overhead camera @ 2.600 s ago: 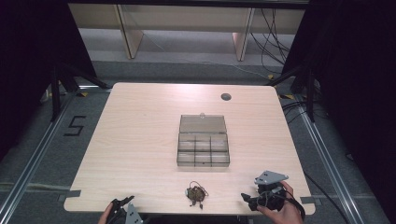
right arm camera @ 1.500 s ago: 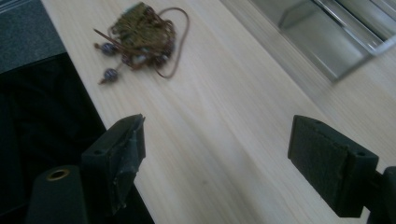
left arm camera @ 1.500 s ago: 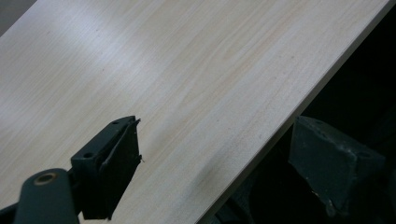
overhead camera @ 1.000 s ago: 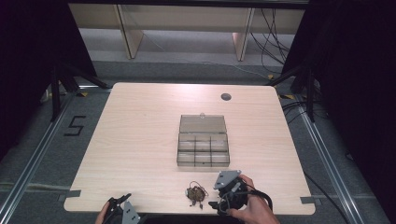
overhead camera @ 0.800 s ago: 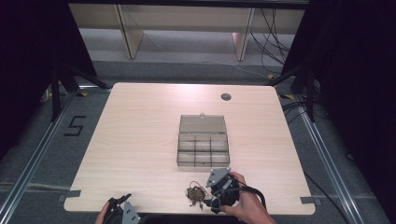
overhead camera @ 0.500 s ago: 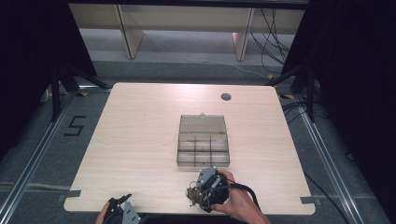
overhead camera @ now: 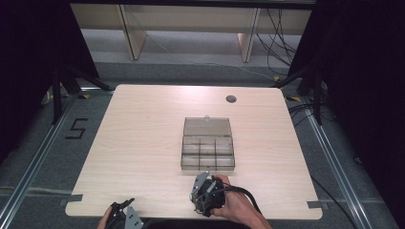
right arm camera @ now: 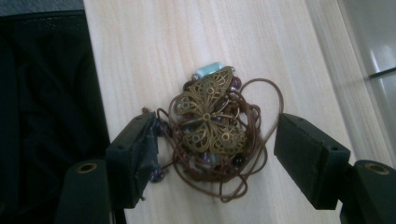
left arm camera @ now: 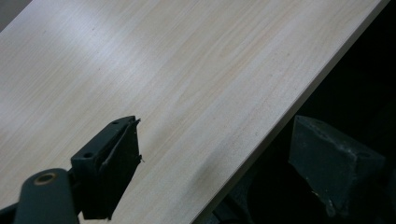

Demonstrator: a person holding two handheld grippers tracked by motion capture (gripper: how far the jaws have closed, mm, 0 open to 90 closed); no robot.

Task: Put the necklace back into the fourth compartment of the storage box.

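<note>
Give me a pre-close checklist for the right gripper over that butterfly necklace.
1. Right gripper open, fingers either side of the butterfly necklace: ok.
2. Pendant centred in the gap: ok.
3. Cord loops all inside the gap: not ok, one loop reaches the right-hand finger.
4. Left-hand finger touching the beads: cannot tell.
5. Compartment box lid open: ok.
6. Left gripper out of the way at the table edge: ok.

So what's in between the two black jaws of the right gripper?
A butterfly necklace with tangled brown cord lies on the table between the open right gripper, seen in its own view.
</note>
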